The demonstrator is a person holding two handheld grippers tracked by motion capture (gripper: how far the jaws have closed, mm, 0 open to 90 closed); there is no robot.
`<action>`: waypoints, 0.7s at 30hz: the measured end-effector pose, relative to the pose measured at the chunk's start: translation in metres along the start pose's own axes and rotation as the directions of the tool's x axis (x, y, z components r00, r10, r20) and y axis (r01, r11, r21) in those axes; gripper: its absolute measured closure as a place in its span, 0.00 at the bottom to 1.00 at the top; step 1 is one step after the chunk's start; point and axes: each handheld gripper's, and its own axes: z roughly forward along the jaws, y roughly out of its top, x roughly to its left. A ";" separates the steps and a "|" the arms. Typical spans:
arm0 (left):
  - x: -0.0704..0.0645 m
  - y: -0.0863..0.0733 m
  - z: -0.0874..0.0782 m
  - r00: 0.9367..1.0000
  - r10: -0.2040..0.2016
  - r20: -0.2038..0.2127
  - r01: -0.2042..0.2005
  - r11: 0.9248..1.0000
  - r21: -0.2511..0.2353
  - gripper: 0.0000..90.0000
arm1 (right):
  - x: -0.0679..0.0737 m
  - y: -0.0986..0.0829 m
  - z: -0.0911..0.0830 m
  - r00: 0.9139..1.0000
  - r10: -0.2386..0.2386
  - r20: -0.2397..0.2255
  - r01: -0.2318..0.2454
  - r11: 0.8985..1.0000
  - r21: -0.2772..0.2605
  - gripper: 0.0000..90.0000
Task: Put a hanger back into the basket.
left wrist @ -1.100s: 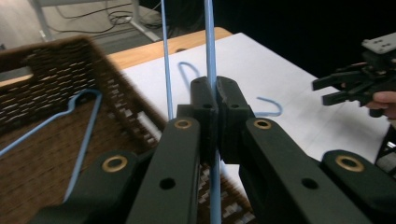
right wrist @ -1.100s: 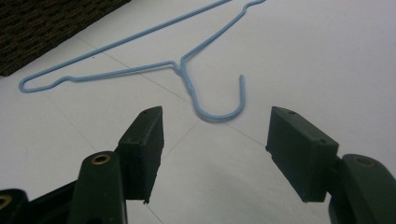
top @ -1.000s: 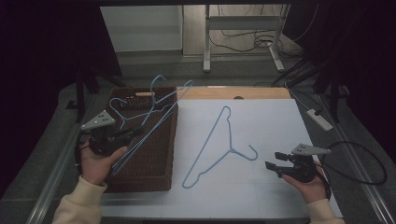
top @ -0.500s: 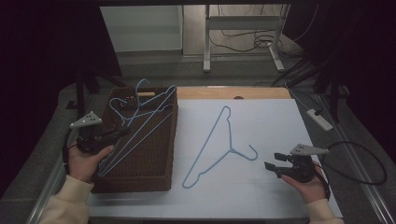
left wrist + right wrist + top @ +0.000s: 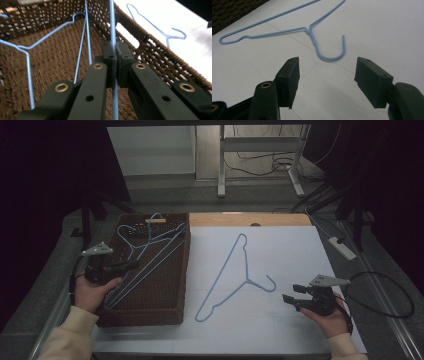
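Observation:
A brown wicker basket [image 5: 184,270] stands at the left and holds two blue wire hangers. My left gripper [image 5: 131,265] reaches over its left rim and is shut on one hanger [image 5: 152,262], which lies slanted inside. In the left gripper view the jaws [image 5: 114,53] pinch that hanger's wire [image 5: 112,22]; the other hanger [image 5: 27,51] rests on the basket floor. A third blue hanger [image 5: 235,270] lies flat on the white sheet [image 5: 290,245]. My right gripper [image 5: 290,293] is open, just right of its hook [image 5: 267,284]. The right gripper view has the hook [image 5: 332,53] ahead of the open gripper [image 5: 327,82].
A strip of wooden board [image 5: 250,219] borders the sheet's far edge. A white power strip [image 5: 342,247] and cables lie off the table's right side. A metal stand [image 5: 222,165] stands on the floor beyond the table.
My left gripper has lowered its hanger from raised and tilted above the basket down into it, shifting slightly left. The right gripper and the hanger on the sheet have stayed put.

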 end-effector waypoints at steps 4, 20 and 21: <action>0.003 -0.003 0.009 0.999 -0.016 0.029 0.015 1.000 0.023 0.96 | 0.000 0.000 0.000 1.000 0.000 0.000 0.000 1.000 0.001 0.42; 0.032 -0.011 0.027 0.983 -0.109 -0.150 0.133 0.977 0.167 0.96 | 0.001 0.000 0.001 1.000 0.003 0.001 -0.003 1.000 0.009 0.42; 0.034 -0.010 0.028 0.980 -0.112 -0.165 0.142 0.974 0.178 0.96 | 0.001 0.000 0.001 1.000 0.002 0.001 -0.002 1.000 0.010 0.42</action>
